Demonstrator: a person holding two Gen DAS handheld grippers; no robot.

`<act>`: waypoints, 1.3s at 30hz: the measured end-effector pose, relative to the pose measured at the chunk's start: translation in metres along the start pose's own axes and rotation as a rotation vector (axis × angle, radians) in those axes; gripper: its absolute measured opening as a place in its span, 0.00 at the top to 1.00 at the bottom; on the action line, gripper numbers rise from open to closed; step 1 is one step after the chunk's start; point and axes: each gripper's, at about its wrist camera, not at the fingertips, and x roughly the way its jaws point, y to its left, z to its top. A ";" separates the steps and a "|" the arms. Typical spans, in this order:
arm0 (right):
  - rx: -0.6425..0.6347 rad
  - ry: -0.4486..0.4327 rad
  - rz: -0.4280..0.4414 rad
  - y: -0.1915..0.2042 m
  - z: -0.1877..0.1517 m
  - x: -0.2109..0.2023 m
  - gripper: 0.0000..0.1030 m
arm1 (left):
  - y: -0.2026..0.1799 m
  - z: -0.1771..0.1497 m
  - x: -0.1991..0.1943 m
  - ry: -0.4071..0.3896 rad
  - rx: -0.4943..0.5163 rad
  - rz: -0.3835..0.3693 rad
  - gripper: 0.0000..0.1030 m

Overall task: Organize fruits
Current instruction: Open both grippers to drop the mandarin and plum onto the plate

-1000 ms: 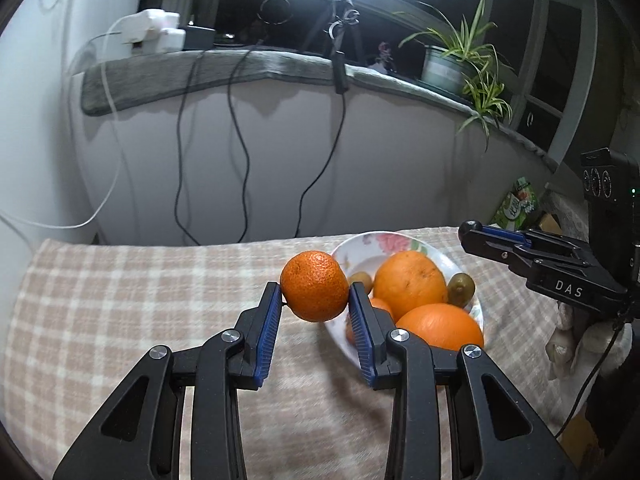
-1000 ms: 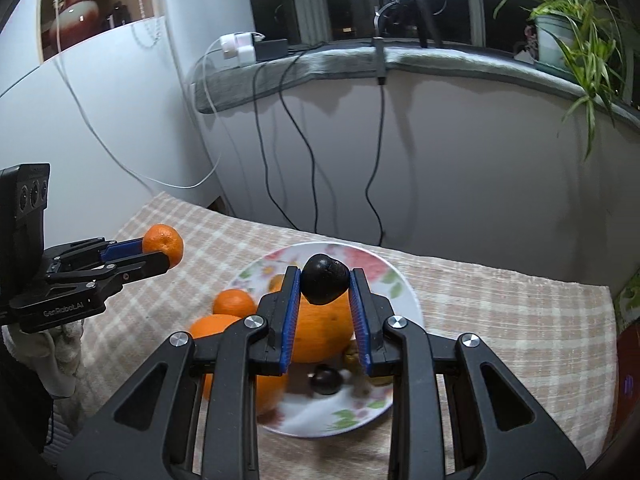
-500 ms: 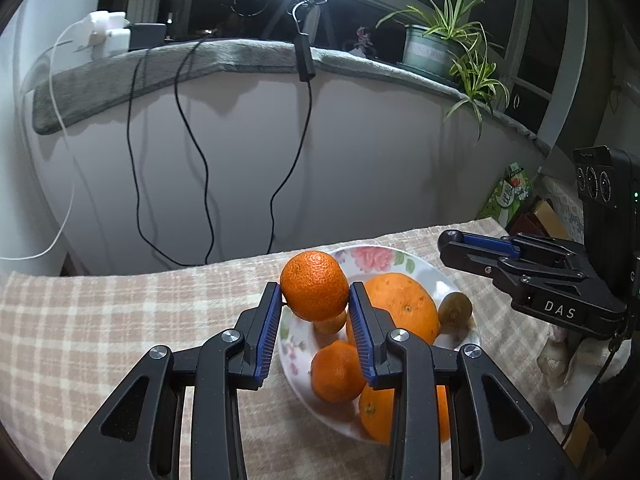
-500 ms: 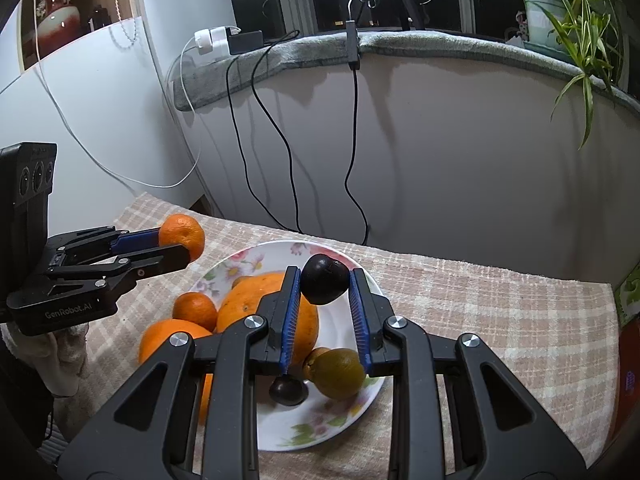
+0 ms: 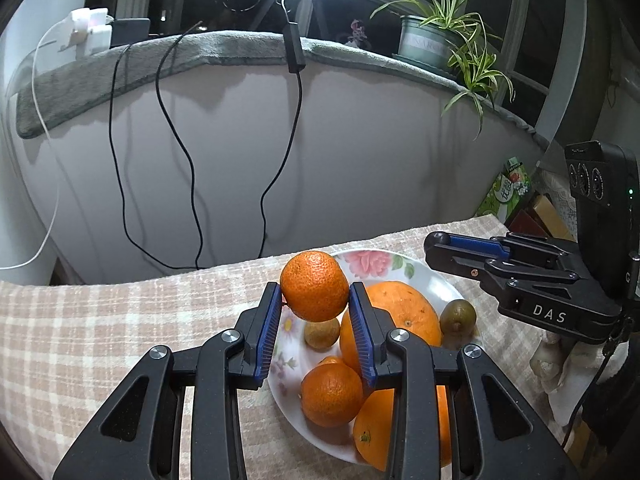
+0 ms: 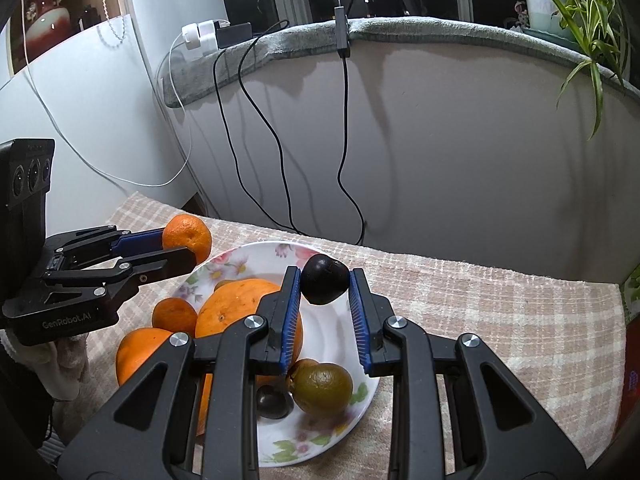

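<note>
left gripper (image 5: pixel 314 312) clamps small orange (image 5: pixel 315 285), now carried over floral plate (image 5: pixel 420 268) rim; right gripper (image 6: pixel 325 304) pinches dark plum (image 6: pixel 323 282) above plate's bare middle; both likely near release; plum's long axis roughly upright, tilted; orange round, axis unclear.

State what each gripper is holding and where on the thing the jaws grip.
Left gripper: a small round orange mandarin, pinched across its lower sides. Right gripper: a small dark purple round fruit, pinched across its opposite sides.
</note>
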 end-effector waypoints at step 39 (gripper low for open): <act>0.022 0.005 0.011 -0.002 -0.005 0.001 0.50 | 0.002 0.000 -0.002 0.005 0.000 0.009 0.57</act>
